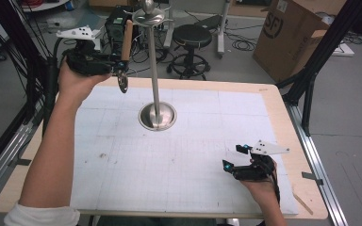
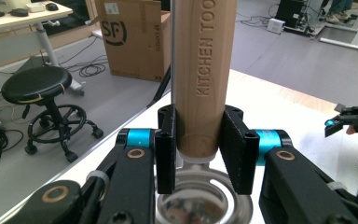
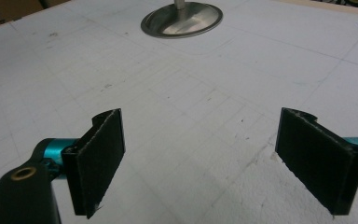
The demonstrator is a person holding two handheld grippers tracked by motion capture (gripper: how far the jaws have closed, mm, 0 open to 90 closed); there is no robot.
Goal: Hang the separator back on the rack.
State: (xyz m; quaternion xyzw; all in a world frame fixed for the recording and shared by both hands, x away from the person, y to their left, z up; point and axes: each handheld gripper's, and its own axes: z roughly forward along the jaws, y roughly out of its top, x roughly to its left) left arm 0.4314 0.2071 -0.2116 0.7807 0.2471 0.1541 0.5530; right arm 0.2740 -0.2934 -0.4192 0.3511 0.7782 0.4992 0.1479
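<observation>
In the high view my left gripper (image 1: 118,66) is raised over the table's far left, shut on a wooden-handled kitchen tool (image 1: 127,40) held upright. A small metal wheel (image 1: 122,83) hangs at the tool's lower end. The left gripper view has both pads pressed on the handle (image 2: 205,70), which is engraved "KITCHEN TOOL", with my left gripper (image 2: 199,149) around its lower part. Just right of the tool stands a metal stand with a thin pole (image 1: 154,66), a round base (image 1: 157,116) and a disc top (image 1: 148,18). My right gripper (image 1: 238,157) rests near the table's front right, open with nothing between its pads (image 3: 200,163).
A white gridded mat (image 1: 188,160) covers the wooden table (image 1: 283,117). Behind the table stand a black stool (image 1: 191,40) and a cardboard box (image 1: 290,33). Black frame posts rise at the far left and far right. The stand base (image 3: 182,18) lies ahead of my right gripper.
</observation>
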